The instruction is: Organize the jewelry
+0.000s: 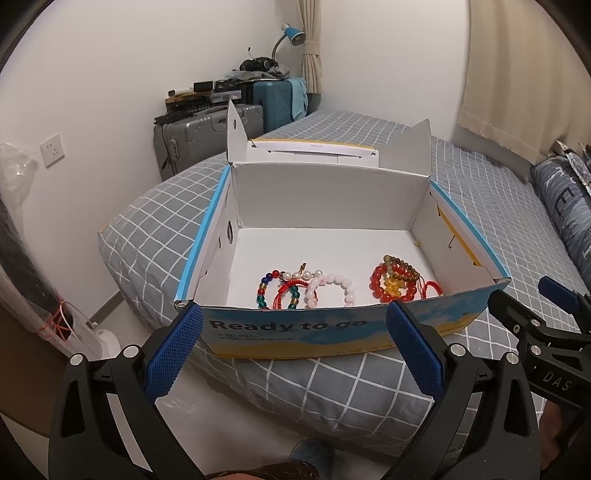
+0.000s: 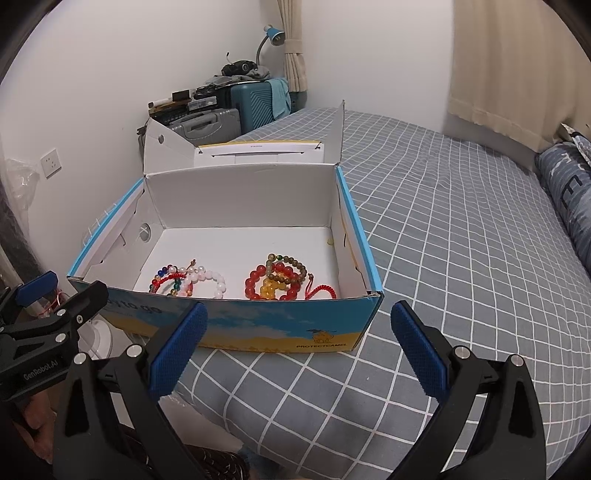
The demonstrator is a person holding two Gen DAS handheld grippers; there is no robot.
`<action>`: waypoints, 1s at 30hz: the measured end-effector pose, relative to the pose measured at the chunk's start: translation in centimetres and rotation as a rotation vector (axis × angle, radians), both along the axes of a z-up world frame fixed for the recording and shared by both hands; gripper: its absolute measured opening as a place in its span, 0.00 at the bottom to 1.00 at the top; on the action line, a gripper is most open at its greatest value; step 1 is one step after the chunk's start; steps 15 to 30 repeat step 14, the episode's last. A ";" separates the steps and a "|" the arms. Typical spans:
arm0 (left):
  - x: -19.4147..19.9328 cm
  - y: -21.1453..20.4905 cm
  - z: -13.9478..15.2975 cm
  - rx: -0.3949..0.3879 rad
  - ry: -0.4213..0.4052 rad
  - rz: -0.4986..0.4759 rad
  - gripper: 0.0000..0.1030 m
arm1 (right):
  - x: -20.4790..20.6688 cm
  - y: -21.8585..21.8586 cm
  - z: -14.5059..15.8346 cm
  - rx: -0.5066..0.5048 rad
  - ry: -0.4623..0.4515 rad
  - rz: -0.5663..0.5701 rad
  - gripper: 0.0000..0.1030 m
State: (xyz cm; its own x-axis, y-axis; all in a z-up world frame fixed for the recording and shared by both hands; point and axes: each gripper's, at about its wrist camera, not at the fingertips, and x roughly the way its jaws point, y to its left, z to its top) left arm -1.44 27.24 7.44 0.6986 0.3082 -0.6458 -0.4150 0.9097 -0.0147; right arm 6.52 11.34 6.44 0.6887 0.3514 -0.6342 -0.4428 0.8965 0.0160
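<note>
Open cardboard box (image 1: pixel 332 199) on a grey checked bed (image 1: pixel 461 206), lid flaps folded back and upright, printed front panel facing the cameras. Inside, on the white floor near the front wall, two clusters of beaded bracelets lying well apart. To the left, a multicolour bead bracelet (image 1: pixel 275 290), a red cord bracelet (image 1: pixel 286 293) and a pink-and-white bead bracelet (image 1: pixel 332 290), overlapping one another in a loose heap. To the right, a red bead bracelet (image 1: pixel 391 284) ringing a small yellow bead piece (image 1: pixel 393 286), with an olive-brown bead strand (image 1: pixel 404 267) draped over its far side and a red cord tassel (image 1: pixel 430 288) trailing toward the right wall.

Left gripper (image 1: pixel 293 347) held just short of the box front, blue-padded fingers spread wide – nothing between them, no contact with the cardboard discernible. Right gripper (image 2: pixel 299 354) poised in like fashion before the box's right front corner, fingers equally wide apart and empty. Each tool partly visible at the edge of the other's view, side by side.

Beyond the bed, against the white wall, a grey suitcase (image 1: pixel 199 136) and a teal suitcase (image 1: pixel 277 99) – both stacked with clutter – under a blue desk lamp (image 1: pixel 291 35). Beige curtain (image 1: pixel 517 70) at right, a blue patterned pillow (image 1: pixel 565 210) below it.
</note>
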 end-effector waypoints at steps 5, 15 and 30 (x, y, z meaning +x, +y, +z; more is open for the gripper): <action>0.0 -0.3 -0.1 0.000 0.001 -0.010 0.95 | -0.1 0.0 0.0 -0.001 0.000 0.000 0.93; -0.1 0.2 -0.5 -0.018 0.010 0.025 0.95 | -0.1 0.0 -0.1 0.000 0.000 0.002 0.93; -0.1 0.2 -0.5 -0.018 0.010 0.025 0.95 | -0.1 0.0 -0.1 0.000 0.000 0.002 0.93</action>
